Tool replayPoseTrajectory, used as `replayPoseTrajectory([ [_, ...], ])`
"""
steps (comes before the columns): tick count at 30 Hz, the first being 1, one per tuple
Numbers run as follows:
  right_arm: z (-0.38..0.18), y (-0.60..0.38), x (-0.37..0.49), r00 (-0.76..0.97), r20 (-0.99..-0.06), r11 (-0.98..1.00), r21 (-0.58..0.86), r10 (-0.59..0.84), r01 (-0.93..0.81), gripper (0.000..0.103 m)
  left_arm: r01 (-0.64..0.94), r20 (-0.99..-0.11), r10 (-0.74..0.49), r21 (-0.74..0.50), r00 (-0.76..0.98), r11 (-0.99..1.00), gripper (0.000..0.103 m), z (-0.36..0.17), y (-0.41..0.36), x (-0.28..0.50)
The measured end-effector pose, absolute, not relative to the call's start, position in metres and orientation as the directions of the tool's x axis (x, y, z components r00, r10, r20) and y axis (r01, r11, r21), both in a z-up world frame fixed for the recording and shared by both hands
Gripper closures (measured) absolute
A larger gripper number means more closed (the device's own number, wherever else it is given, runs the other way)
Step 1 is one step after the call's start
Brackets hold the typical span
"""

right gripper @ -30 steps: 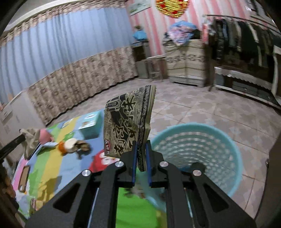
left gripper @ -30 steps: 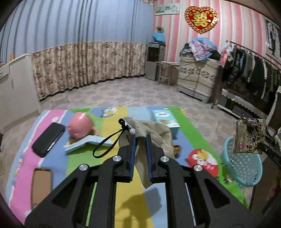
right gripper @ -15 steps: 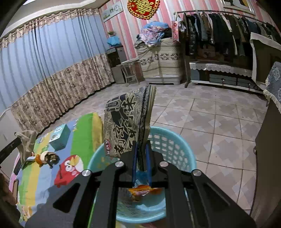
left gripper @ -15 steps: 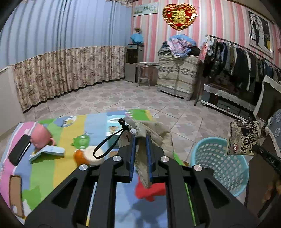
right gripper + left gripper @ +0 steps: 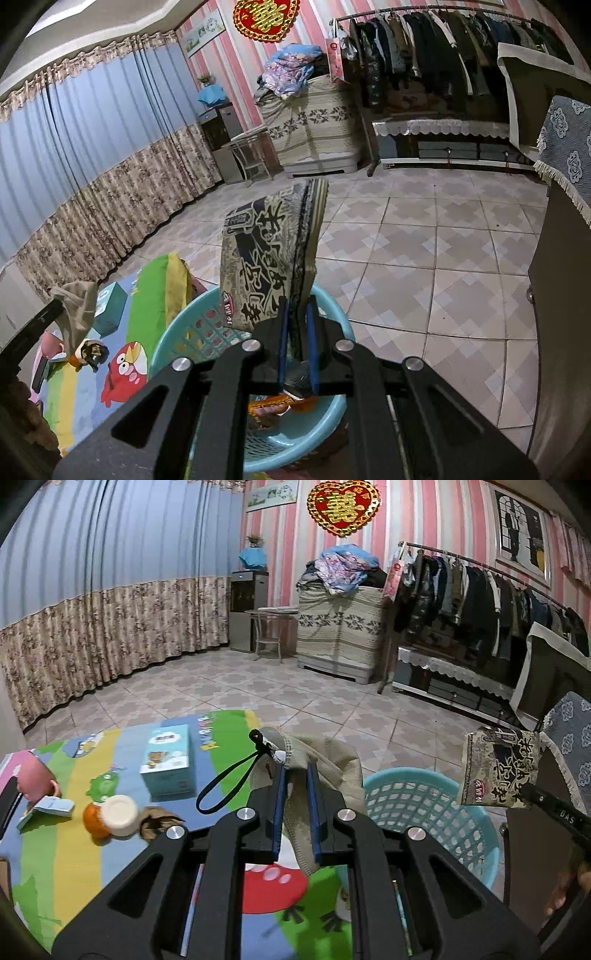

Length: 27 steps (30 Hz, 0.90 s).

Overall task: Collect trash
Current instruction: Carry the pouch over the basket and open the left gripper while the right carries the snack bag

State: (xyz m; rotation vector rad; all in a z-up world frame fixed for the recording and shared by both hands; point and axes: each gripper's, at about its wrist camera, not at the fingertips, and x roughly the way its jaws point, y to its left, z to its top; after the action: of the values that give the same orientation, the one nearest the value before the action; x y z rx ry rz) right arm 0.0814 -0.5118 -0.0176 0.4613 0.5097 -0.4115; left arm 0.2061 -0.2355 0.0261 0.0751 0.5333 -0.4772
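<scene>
Right wrist view: right hand-held gripper (image 5: 295, 339) clamps a printed snack packet (image 5: 266, 254) directly above the blue basket (image 5: 177, 336), apparently poised for dropping. Left hand-held gripper (image 5: 295, 812) pinches a beige cloth pouch (image 5: 325, 760) beside that basket, over the colourful floor mat (image 5: 74, 864).

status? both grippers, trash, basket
Left gripper shut on beige cloth. Right gripper shut on snack packet, over blue basket. Nothing blocking.

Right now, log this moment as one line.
left tongs: shut on beige cloth pouch | right tongs: shut on printed snack packet | packet above blue basket | neither released
</scene>
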Motion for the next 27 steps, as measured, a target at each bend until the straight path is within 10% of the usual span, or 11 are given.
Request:
replayPoseTrajectory([
  [27, -0.024, -0.515, 0.093, 0.764, -0.596, 0.829, 0.279, -0.247, 0.485, 0.093, 0.572, -0.553, -0.489, -0.027, 0.674, 0.820, 0.091, -0.010, -0.304, 0.205],
])
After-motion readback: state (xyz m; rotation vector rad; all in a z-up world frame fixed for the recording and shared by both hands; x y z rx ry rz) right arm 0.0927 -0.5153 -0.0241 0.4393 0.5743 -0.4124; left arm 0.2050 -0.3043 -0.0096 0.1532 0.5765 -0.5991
